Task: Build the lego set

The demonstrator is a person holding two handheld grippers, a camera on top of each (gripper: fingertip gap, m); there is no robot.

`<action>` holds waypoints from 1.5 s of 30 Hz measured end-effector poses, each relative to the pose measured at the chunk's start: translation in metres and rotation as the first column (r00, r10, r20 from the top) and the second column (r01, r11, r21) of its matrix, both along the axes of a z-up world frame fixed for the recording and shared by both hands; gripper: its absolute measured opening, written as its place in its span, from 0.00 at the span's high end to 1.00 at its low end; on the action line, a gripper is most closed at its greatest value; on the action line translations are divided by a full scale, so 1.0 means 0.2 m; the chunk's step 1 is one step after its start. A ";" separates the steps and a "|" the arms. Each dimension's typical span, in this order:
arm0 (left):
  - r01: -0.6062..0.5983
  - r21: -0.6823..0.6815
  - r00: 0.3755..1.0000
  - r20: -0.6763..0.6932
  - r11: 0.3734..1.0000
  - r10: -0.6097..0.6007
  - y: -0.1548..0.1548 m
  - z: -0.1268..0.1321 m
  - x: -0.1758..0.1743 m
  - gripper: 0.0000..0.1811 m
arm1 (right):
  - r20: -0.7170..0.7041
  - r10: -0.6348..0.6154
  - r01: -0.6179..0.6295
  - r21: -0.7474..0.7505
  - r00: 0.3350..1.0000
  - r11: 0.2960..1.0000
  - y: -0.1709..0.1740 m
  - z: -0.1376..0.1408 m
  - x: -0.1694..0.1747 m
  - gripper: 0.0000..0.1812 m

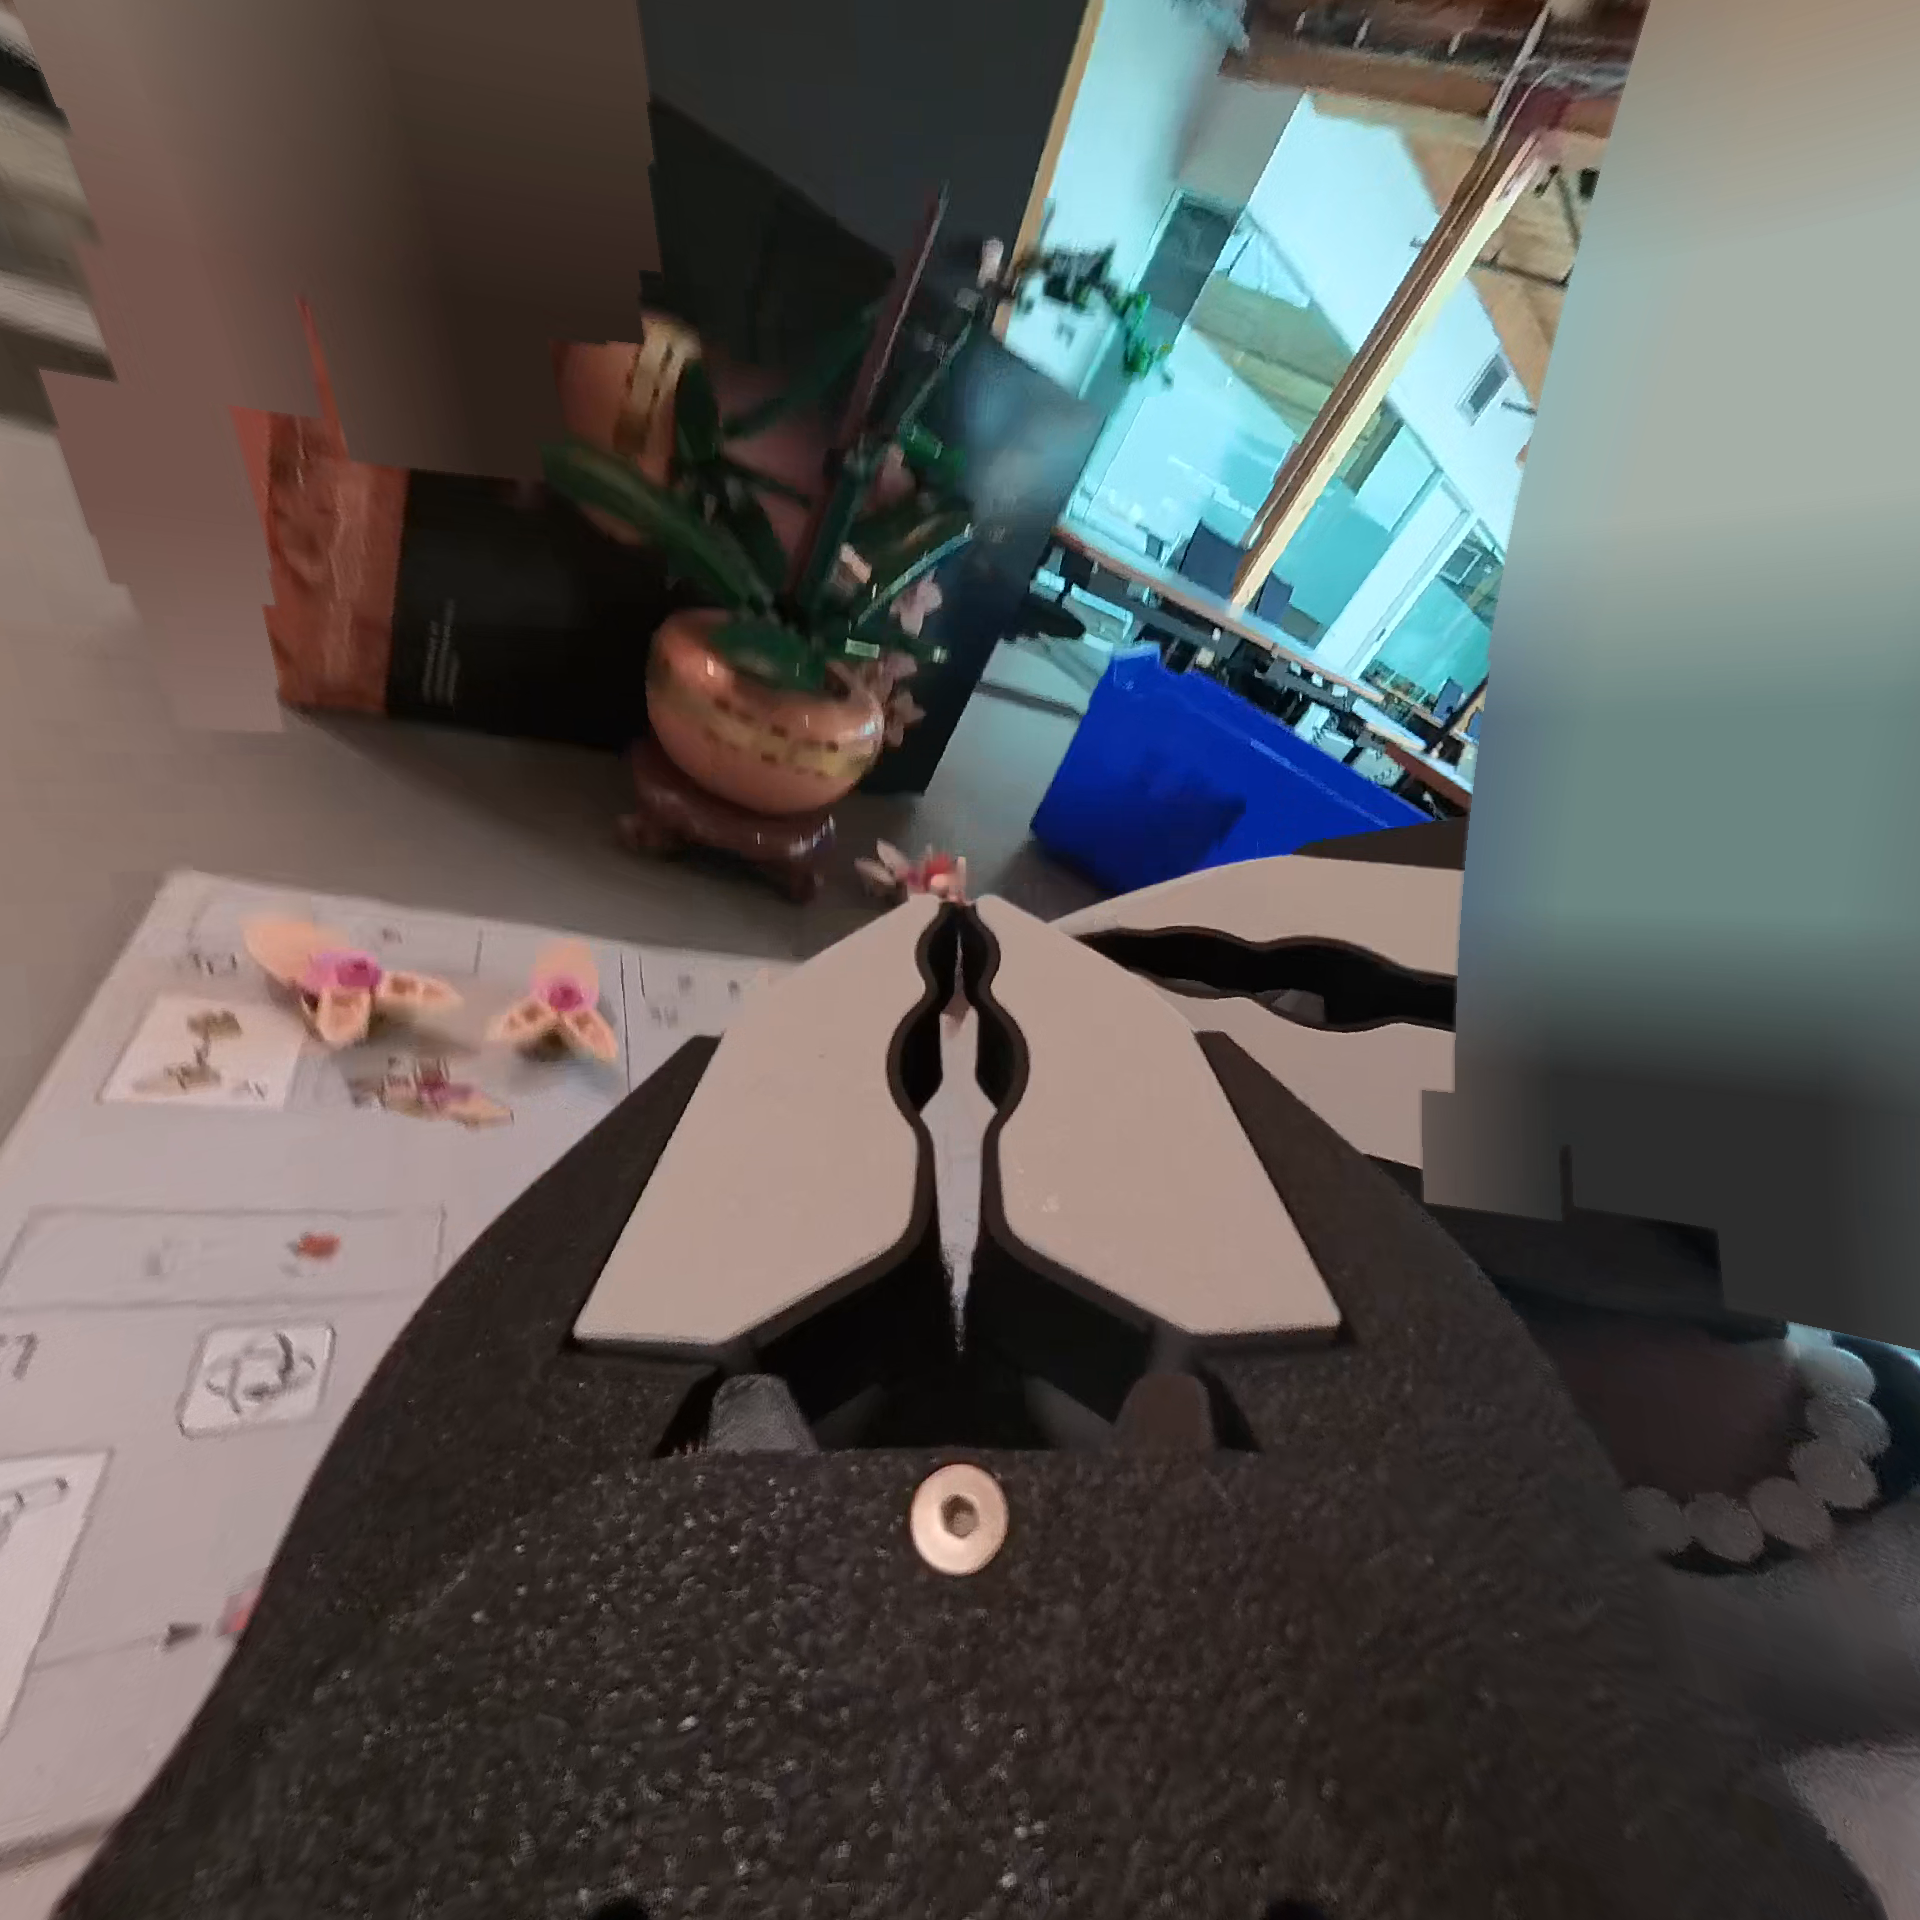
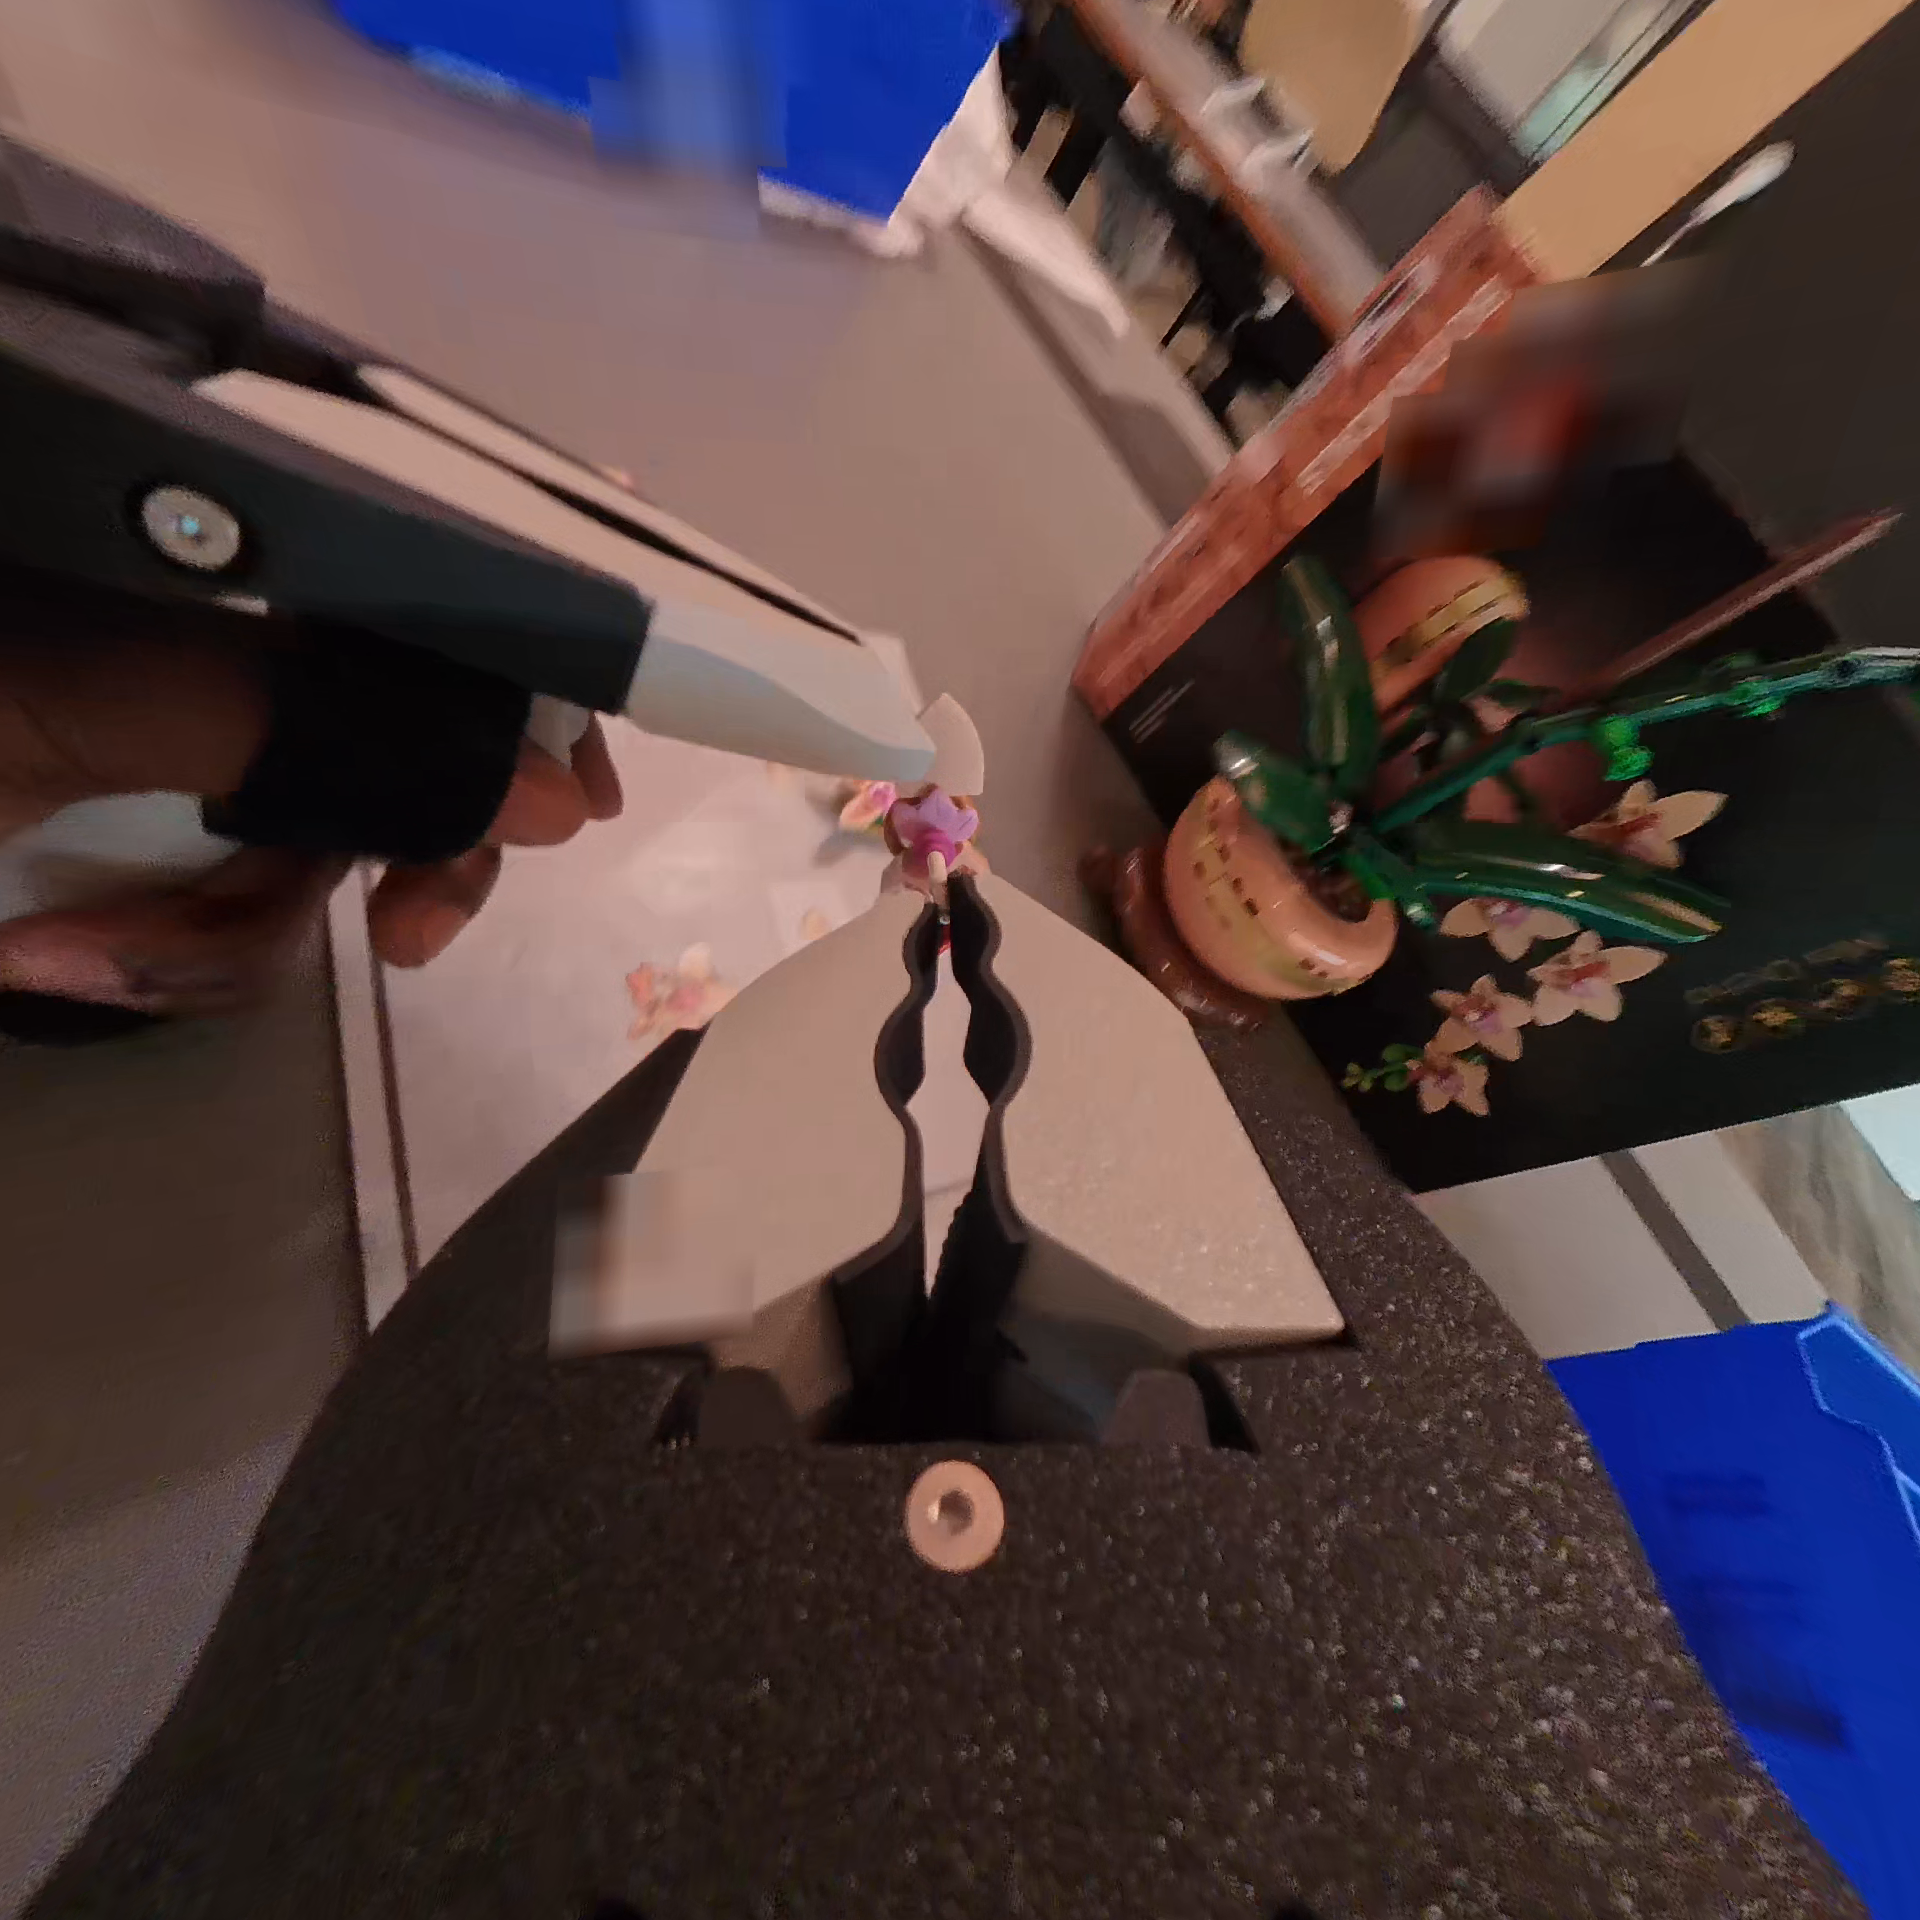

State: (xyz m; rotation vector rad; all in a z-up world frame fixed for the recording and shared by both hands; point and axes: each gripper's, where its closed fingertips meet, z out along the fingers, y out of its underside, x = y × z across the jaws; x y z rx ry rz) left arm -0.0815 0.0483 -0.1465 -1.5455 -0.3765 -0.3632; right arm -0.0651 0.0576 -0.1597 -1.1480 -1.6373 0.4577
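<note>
The flower (image 2: 935, 831), a small pink-and-cream blossom under assembly, is held at the very tip of the right gripper (image 2: 948, 904), whose jaws are clenched on its thin stem so that the bloom stands straight out beyond them, its long axis in line with the jaws. The left gripper (image 2: 925, 753) comes in from the upper left of the right wrist view, its jaws closed on a pale curved petal (image 2: 958, 740) that sits just above the bloom, touching it or nearly so; contact cannot be settled. The coming move is judged to turn on this one relation: the petal lies directly over the flower's head and would have to be pressed down along the stem's axis while the right gripper braces it. In the left wrist view the left gripper (image 1: 951, 914) hides the petal almost wholly, and only a pink blur of the flower (image 1: 928, 871) shows past its tip. Two finished blossoms (image 1: 348, 982) lie on the instruction sheet (image 1: 156, 1195) on the surface, well apart from the jaws. The potted plant (image 1: 764, 717) stands beyond, before the box (image 2: 1610, 987), with a blue bin (image 1: 1164, 790) to one side. Motion blur softens both views, mosaic patches cover parts of the background, and the joint where petal meets flower is too small to make out.
</note>
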 end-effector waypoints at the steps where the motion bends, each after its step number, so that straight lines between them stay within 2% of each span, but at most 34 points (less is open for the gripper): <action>1: 0.021 -0.037 0.999 0.036 0.999 -0.020 0.00 -0.03 0.01 1.00 | 0.055 0.007 -0.007 -0.006 0.998 1.000 0.00 -0.03 0.01 0.99; 4: 0.069 -0.089 0.995 0.084 0.994 -0.061 0.01 -0.08 0.03 1.00 | 0.119 0.020 -0.018 -0.019 0.993 1.000 0.01 -0.07 0.03 0.99; 9: 0.051 -0.080 0.991 0.129 0.995 -0.040 0.03 -0.11 0.03 1.00 | 0.093 -0.003 0.010 -0.071 0.996 0.997 0.03 -0.11 0.02 0.99; 13: 0.015 -0.034 0.998 0.062 0.999 -0.013 0.02 -0.07 0.03 1.00 | 0.008 -0.005 0.006 -0.180 1.000 0.984 0.03 -0.08 0.00 0.99; 18: -0.008 0.014 0.999 -0.046 1.000 0.008 0.01 -0.02 0.03 1.00 | -0.111 -0.002 -0.039 -0.371 0.994 0.928 0.02 -0.03 -0.01 0.99; 21: 0.000 0.025 0.998 -0.071 1.000 0.002 0.00 -0.01 0.04 1.00 | -0.140 0.004 -0.063 -0.420 0.990 0.905 0.02 -0.02 -0.01 0.99; 24: 0.007 0.031 0.996 -0.085 0.999 -0.004 0.00 -0.01 0.04 1.00 | -0.148 0.015 -0.073 -0.401 0.989 0.913 0.02 -0.01 -0.01 0.99; 27: 0.022 0.034 0.999 -0.029 0.999 -0.021 -0.01 -0.01 0.03 1.00 | -0.156 0.032 -0.089 -0.378 0.987 0.921 0.01 -0.01 -0.01 0.99; 35: 0.078 0.043 0.966 0.244 0.996 -0.087 -0.01 -0.04 0.01 1.00 | -0.154 0.095 -0.147 -0.379 0.984 0.914 -0.01 -0.02 0.00 0.99; 41: 0.093 0.007 0.943 0.321 0.996 -0.090 -0.02 -0.07 0.01 1.00 | -0.074 0.105 -0.124 -0.350 0.992 0.929 -0.01 -0.05 0.01 0.99; 45: 0.097 -0.074 0.915 0.400 0.993 -0.060 -0.02 -0.15 0.01 1.00 | 0.019 0.120 -0.105 -0.367 0.993 0.924 -0.03 -0.13 0.03 0.99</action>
